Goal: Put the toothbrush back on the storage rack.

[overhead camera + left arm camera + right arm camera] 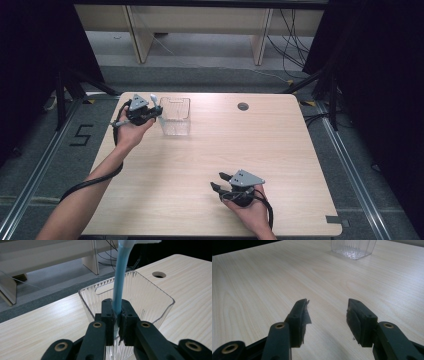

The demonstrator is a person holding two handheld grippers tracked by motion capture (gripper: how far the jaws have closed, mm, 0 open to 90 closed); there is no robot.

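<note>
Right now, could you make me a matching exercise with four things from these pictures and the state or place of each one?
Things:
1. left gripper
2. right gripper
3. clear container
4. blue stick

States or places:
A. jaws apart, holding nothing
B. stands on the table, far left part
C. shut on the blue stick
D. clamped upright, just at the container's rim

Pairs: 1-C, 2-A, 3-B, 4-D

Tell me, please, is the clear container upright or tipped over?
Upright: the clear container stands on its base, open rim facing up on the table.
</note>
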